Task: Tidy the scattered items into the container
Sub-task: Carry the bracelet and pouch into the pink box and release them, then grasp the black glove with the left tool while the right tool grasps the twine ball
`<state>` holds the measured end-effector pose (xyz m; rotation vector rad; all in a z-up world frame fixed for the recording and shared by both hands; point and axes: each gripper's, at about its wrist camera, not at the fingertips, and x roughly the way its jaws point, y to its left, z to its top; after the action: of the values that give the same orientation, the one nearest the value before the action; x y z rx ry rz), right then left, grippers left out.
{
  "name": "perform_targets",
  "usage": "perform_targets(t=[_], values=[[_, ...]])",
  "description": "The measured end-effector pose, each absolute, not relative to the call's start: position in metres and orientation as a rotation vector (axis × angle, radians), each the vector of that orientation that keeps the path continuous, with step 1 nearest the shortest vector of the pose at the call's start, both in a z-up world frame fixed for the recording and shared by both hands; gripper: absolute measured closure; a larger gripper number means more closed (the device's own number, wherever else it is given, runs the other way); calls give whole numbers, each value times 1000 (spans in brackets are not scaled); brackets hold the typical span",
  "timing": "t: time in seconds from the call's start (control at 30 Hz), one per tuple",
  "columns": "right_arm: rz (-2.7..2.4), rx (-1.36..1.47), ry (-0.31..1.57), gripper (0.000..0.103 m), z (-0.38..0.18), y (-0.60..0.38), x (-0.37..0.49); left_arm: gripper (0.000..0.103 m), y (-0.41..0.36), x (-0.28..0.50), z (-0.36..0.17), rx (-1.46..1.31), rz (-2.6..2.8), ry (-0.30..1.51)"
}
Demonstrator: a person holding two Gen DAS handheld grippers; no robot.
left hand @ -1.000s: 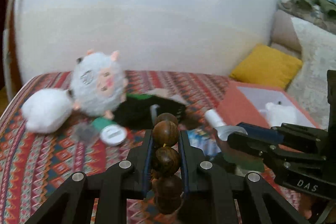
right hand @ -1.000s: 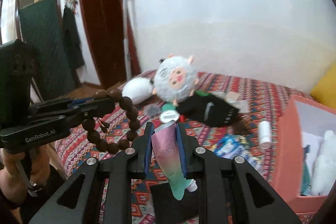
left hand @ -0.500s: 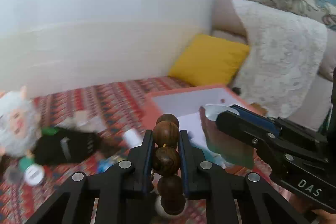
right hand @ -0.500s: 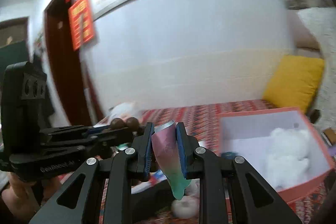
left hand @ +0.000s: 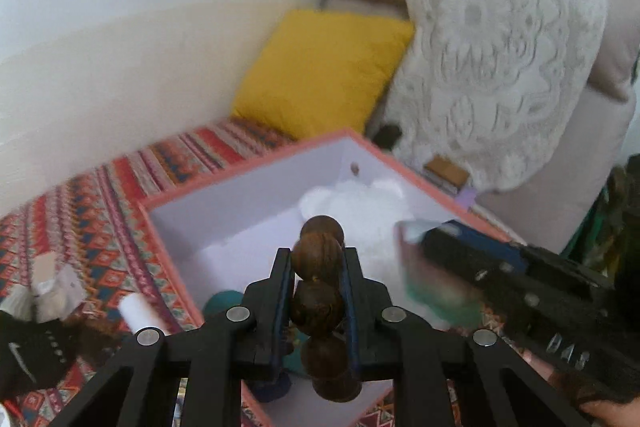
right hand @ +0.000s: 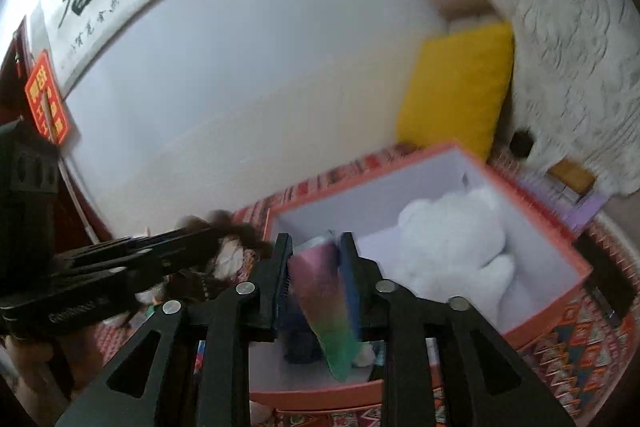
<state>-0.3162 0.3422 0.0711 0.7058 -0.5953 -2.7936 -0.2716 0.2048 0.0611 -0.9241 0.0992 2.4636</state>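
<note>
A: Left wrist view?
B: Left gripper [left hand: 316, 263], jaws pinching glossy round wooden beads [left hand: 318, 279] above the coral box [left hand: 256, 167]; fluffy white plush [left hand: 360, 207] inside.
A: Right wrist view?
B: Right gripper [right hand: 316, 269], jaws pinching a smooth pink-green tapered tube [right hand: 326, 303] over that box.

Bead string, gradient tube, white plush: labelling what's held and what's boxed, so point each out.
Bead string [left hand: 318, 261]: left wrist view, second bead.
Gradient tube [right hand: 324, 291]: right wrist view, pink midsection.
White plush [right hand: 452, 243]: right wrist view, body centre.
</note>
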Motion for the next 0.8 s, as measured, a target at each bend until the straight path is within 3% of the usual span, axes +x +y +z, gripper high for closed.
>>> perform_targets(t=[0.03,0.07,0.1,0.37,0.6,0.8], values=[[-2806,710,-606,37,69,342,-319,49,204,-274,60,-928,2480,96],[-2824,694,-614,29,69,345,-318,39,201,-275,60,-909,2509,88],[-2838,678,-622,26,69,346,-317,36,196,-275,61,-892,2530,86],[-2734,668,-607,24,74,315,-304,29,100,-248,45,-898,2644,-29],[-2618,728,-339,22,75,210,-279,29,-5,-172,-33,-1099,2732,-133],[-2524,1027,-324,22,17,156,-251,29,-15,-121,-108,-1262,2670,-63]])
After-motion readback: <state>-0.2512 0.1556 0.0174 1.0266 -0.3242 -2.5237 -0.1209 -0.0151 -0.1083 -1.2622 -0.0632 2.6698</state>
